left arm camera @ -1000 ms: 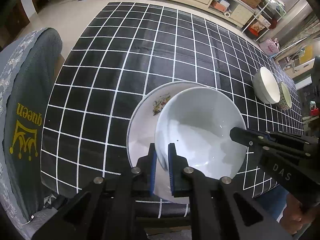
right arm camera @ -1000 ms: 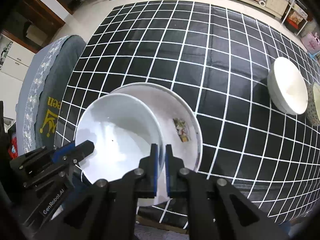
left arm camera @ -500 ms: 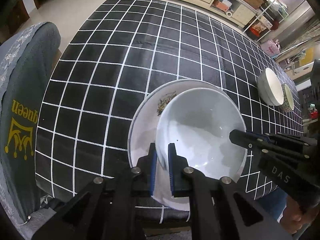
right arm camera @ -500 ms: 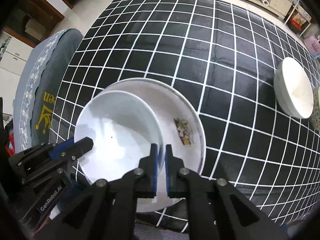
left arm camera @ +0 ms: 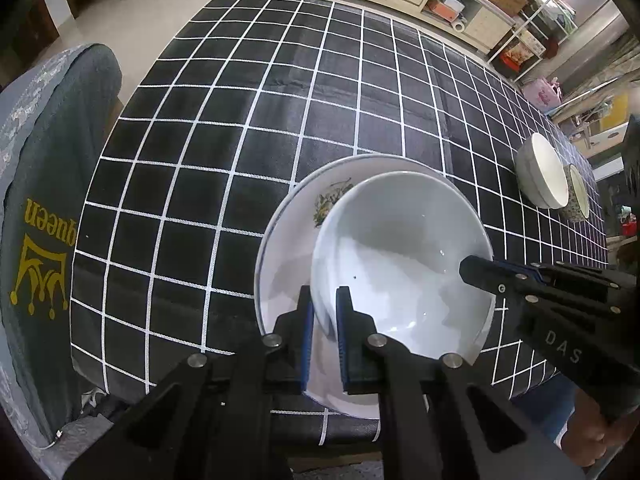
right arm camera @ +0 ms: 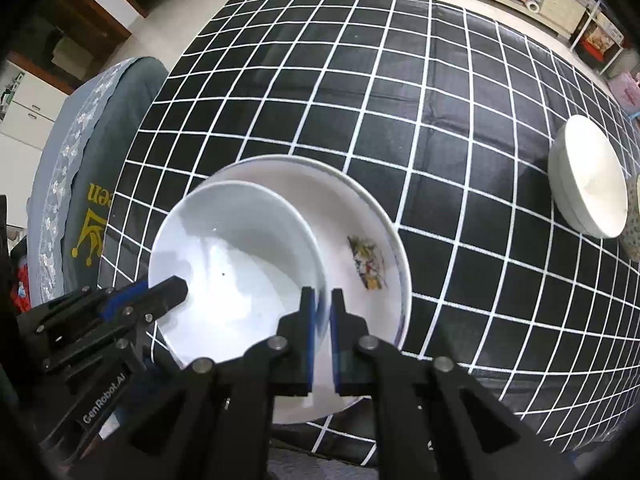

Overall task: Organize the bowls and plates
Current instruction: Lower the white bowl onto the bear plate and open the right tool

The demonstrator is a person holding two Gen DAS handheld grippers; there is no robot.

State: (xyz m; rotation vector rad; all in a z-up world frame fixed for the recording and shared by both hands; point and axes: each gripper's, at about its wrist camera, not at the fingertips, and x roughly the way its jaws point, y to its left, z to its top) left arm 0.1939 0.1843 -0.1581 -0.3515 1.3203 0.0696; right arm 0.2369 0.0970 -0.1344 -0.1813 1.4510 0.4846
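Note:
A plain white bowl (left arm camera: 400,256) (right arm camera: 236,272) is held over a larger white plate with a painted motif (left arm camera: 288,240) (right arm camera: 360,224) on the black checked table. My left gripper (left arm camera: 322,312) is shut on the bowl's left rim, and it shows at lower left in the right wrist view (right arm camera: 176,288). My right gripper (right arm camera: 320,312) is shut on the bowl's right rim, and it shows at the right in the left wrist view (left arm camera: 472,270). Whether the bowl touches the plate I cannot tell.
A white bowl (left arm camera: 540,172) (right arm camera: 588,188) and a patterned bowl (left arm camera: 578,196) (right arm camera: 634,220) stand at the table's right side. A grey chair cover with "queen" printed on it (left arm camera: 44,208) (right arm camera: 92,200) is at the left. Shelves and cabinets (left arm camera: 460,0) stand beyond the table.
Both grippers, with the bowl held between them, have shifted slightly forward over the plate; more of the table's near edge shows. The grips have not changed.

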